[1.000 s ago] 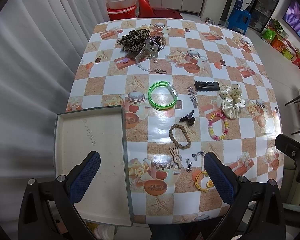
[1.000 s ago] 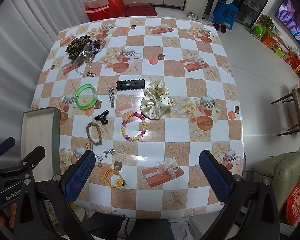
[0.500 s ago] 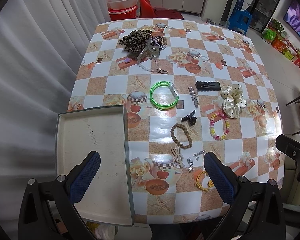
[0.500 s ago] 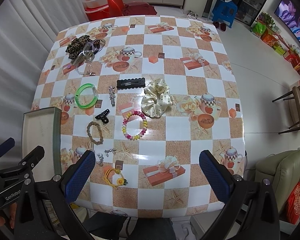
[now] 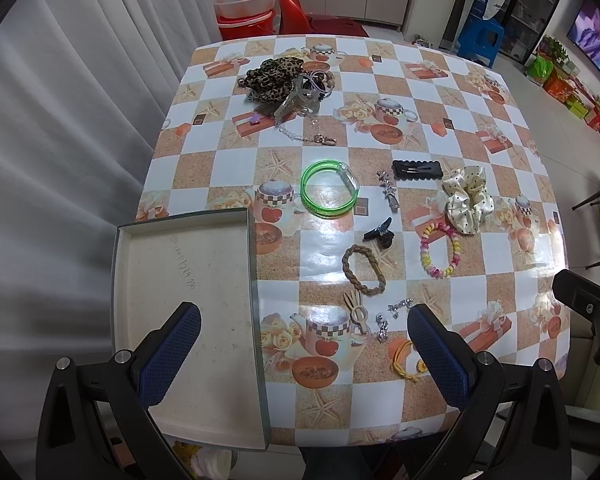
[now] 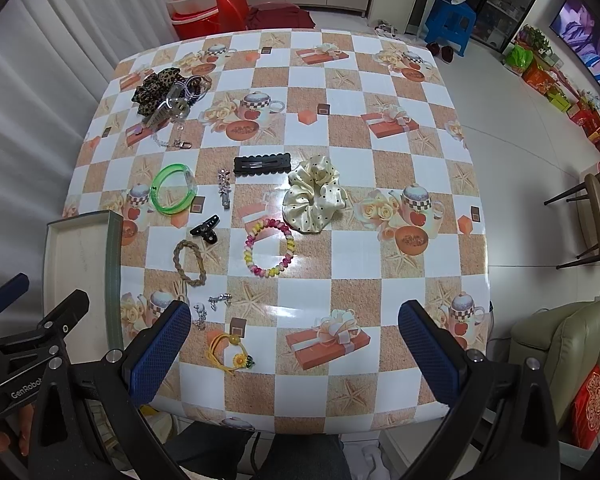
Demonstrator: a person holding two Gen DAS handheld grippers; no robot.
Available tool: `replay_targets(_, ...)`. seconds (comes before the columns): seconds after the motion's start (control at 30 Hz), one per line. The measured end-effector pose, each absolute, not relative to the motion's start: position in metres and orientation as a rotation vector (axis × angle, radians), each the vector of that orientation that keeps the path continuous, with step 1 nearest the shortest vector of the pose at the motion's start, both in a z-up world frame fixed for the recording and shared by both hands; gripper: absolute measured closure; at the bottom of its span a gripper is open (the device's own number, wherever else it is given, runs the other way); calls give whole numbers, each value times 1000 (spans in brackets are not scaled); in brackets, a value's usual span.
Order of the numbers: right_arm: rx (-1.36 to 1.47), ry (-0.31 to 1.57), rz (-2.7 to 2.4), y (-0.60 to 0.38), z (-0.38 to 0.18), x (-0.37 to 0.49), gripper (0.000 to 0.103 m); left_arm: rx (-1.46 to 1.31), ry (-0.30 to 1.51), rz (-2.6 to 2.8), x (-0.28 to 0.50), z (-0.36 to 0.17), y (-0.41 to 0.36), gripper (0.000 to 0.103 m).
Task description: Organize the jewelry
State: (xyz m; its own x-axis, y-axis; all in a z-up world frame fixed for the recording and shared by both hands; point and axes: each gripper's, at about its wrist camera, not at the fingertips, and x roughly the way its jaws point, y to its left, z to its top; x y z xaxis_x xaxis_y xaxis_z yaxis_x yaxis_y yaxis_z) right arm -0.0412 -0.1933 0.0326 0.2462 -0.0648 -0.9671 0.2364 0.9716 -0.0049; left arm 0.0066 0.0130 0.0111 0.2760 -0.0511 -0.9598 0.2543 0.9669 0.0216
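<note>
Both tools hang above the near edge of the bench, jaws spread wide and holding nothing, as suits a moment before any piece is chosen. The left gripper sits over the lower left of its frame, half above the shallow open box, which lies empty at the bench's near left corner, likely as the place for sorted pieces. The right gripper frames the yellow flower hair tie, the closest item, low in its view. Just beyond lie small silver charms, too small to identify surely, and a braided tan bracelet. At mid-frame sit the pastel bead bracelet, black claw clip, cream dotted scrunchie, green bangle and black snap clip. Farthest, upper left, the leopard scrunchie lies heaped with keys.
</note>
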Motion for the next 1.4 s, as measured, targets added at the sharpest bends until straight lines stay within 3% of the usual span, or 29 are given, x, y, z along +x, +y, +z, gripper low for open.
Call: replay_targets(1.4, 193, 1317, -217, -209, 26, -39, 0, 184, 1300, -177, 9, 6, 19, 0)
